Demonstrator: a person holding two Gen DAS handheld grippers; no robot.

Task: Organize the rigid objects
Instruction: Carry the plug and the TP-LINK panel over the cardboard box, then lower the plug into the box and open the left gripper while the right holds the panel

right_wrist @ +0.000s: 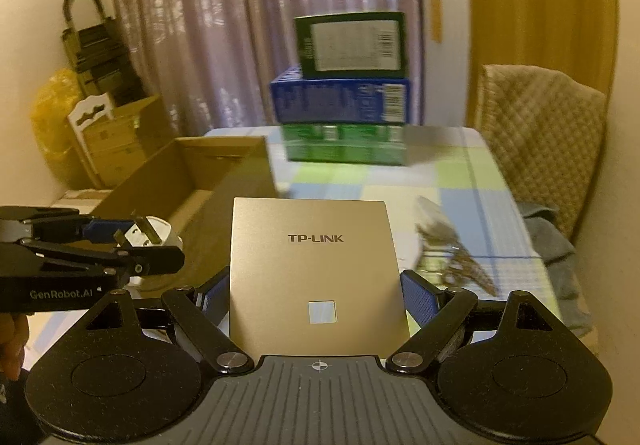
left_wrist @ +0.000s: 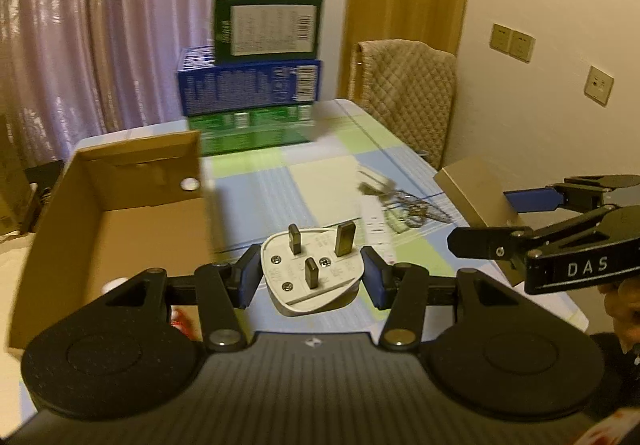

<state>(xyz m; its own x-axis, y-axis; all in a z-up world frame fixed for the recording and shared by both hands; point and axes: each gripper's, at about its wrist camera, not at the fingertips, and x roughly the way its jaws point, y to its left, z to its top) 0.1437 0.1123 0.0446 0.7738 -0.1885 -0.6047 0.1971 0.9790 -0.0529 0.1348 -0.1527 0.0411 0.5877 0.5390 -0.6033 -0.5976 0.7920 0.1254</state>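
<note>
My left gripper (left_wrist: 312,277) is shut on a white three-pin plug (left_wrist: 312,277), held above the table with its pins pointing up and away. In the right wrist view that plug (right_wrist: 150,235) shows at the left, in the left gripper (right_wrist: 132,241). My right gripper (right_wrist: 316,293) is shut on a flat gold TP-LINK panel (right_wrist: 316,265) with a small square hole, its blue pads against both side edges. In the left wrist view the panel (left_wrist: 476,193) appears at the right in the right gripper (left_wrist: 508,219). An open cardboard box (left_wrist: 132,213) stands to the left.
A stack of three cartons, green, blue and green (left_wrist: 256,85), stands at the table's far side. A white strip and tangled cord (left_wrist: 400,205) lie on the checked tablecloth (left_wrist: 320,165). A quilt-covered chair (left_wrist: 404,93) stands at the far right. A hand (left_wrist: 624,305) holds the right gripper.
</note>
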